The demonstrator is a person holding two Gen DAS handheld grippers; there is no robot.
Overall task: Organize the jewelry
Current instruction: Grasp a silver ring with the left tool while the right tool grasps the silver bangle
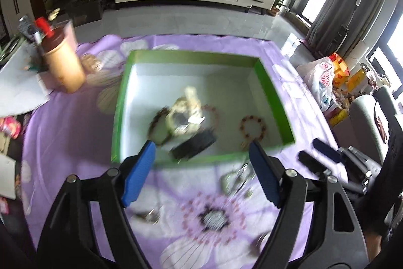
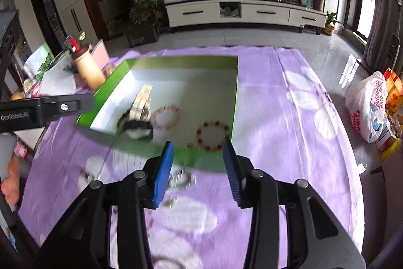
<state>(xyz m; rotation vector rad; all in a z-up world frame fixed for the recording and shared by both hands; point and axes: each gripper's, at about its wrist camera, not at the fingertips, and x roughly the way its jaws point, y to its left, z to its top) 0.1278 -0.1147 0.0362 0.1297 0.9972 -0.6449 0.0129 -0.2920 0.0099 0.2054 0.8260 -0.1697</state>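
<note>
A green box (image 1: 269,82) with a white floor sits on the purple flowered cloth (image 1: 75,132). It also shows in the right wrist view (image 2: 235,92). Inside lie an amber bead bracelet (image 1: 253,129) (image 2: 214,135), a pink bead bracelet (image 2: 165,117), a black band (image 1: 194,145) (image 2: 138,126) and a pale watch (image 1: 186,112). My left gripper (image 1: 201,150) is open and empty over the box's near wall. My right gripper (image 2: 199,150) is open and empty by the box's near right corner. Blurred silvery jewelry (image 1: 236,179) (image 2: 181,178) lies on the cloth in front of the box.
A tan bottle with a brown cap (image 1: 63,62) (image 2: 88,67) stands left of the box beside papers and clutter. The right gripper's fingers (image 1: 325,150) show at the right in the left wrist view. The left gripper's body (image 2: 45,110) crosses the left side in the right wrist view. Bags (image 2: 370,105) sit on the floor at right.
</note>
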